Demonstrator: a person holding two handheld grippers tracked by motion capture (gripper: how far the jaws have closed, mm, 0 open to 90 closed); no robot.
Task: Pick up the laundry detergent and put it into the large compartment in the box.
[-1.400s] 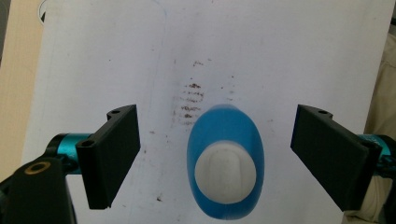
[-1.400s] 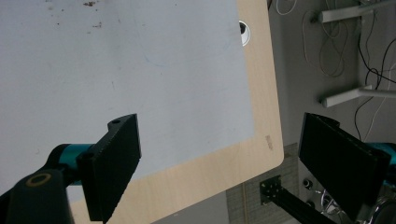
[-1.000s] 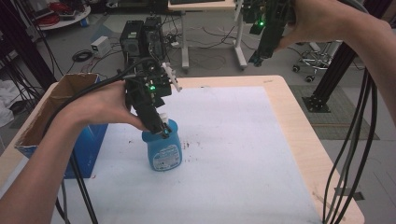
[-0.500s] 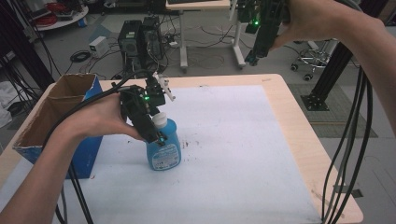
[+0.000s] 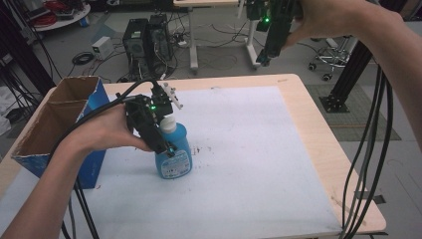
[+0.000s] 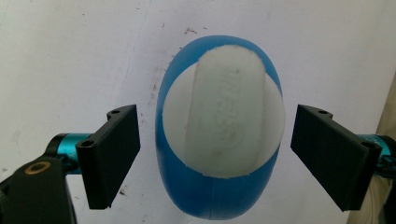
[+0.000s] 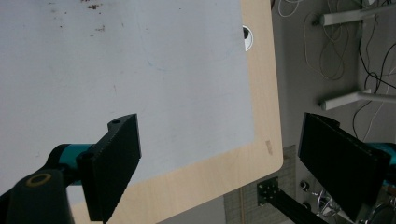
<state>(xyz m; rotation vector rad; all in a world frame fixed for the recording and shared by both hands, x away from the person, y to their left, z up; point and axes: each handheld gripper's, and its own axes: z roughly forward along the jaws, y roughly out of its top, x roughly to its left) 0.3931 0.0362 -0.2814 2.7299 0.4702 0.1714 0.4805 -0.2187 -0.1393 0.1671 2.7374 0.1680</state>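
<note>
Left hand-held gripper (image 6: pixel 212 156) open astride blue bottle (image 6: pixel 219 135), seemingly untouched

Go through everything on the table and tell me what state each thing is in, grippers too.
Blue bottle: upright on the white mat, white cap on.
Left gripper: open, jaws either side of the bottle, not touching.
Right gripper: open, holding nothing, raised over the table's corner.
Cardboard box: open at the top, at the table's left edge.
</note>
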